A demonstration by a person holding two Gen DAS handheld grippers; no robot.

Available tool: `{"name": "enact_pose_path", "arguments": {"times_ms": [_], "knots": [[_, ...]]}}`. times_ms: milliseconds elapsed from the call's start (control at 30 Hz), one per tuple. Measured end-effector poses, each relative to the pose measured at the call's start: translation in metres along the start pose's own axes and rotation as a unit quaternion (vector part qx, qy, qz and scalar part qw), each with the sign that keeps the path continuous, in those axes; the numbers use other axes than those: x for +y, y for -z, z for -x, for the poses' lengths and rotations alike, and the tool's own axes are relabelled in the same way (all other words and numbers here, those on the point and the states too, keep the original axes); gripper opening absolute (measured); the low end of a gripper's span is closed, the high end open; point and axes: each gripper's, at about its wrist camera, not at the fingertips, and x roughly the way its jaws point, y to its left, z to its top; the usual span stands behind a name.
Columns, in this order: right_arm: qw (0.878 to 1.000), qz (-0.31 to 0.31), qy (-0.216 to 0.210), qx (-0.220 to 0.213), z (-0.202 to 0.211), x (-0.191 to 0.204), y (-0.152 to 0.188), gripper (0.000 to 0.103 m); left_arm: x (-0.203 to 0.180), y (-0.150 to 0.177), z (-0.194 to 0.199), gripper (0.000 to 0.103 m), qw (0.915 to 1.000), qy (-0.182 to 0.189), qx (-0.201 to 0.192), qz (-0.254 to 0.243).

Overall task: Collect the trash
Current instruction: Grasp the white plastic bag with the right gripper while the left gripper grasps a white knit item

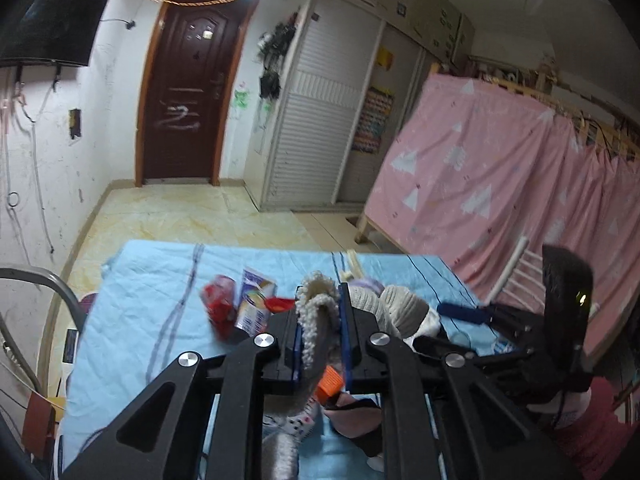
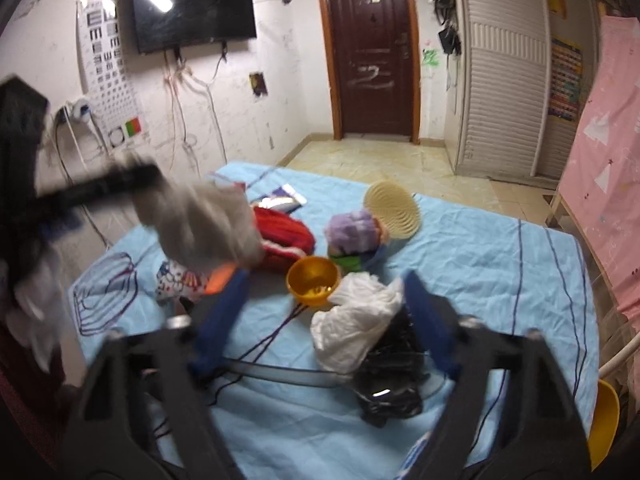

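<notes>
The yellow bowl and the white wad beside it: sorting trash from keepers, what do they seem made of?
Yellow bowl: looks like glossy translucent plastic, light glowing through its wall. White wad: thin crinkled plastic film or tissue, judging by soft sharp folds; hard to tell which.

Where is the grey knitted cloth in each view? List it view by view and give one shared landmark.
Left wrist: the grey knitted cloth sits at centre, clamped in the left tool.
Right wrist: it hangs blurred at centre left, above the blue sheet.
Shared landmark: the dark brown door on the far wall.
</notes>
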Motion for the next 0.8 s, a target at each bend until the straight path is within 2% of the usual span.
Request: {"name": "enact_pose_path", "arguments": {"times_ms": [200,300,367,467,600,800], "knots": [[0.998,0.012,0.027,0.060,-0.026,0.001,0.004,0.058,0.014,-0.010,0.013,0.005,0.9997,-0.004,-0.014,0.018],[0.995,0.028,0.048,0.081,-0.035,0.005,0.005,0.047,0.015,-0.009,0.012,0.005,0.9998,-0.001,-0.009,0.017],[0.993,0.037,0.064,0.090,-0.041,0.007,0.005,0.036,0.014,-0.009,0.009,0.005,0.9998,0.003,-0.006,0.017],[0.990,0.048,0.083,0.104,-0.047,0.004,0.008,0.028,0.016,-0.005,0.008,0.005,0.9998,0.007,-0.004,0.016],[0.995,0.025,0.065,0.078,-0.037,-0.002,0.004,0.026,0.021,-0.007,0.004,0.005,0.9998,0.008,0.000,0.017],[0.999,-0.042,-0.002,0.011,-0.004,-0.016,-0.008,0.025,0.010,-0.009,0.009,0.005,1.0000,0.003,-0.004,0.005]]}}
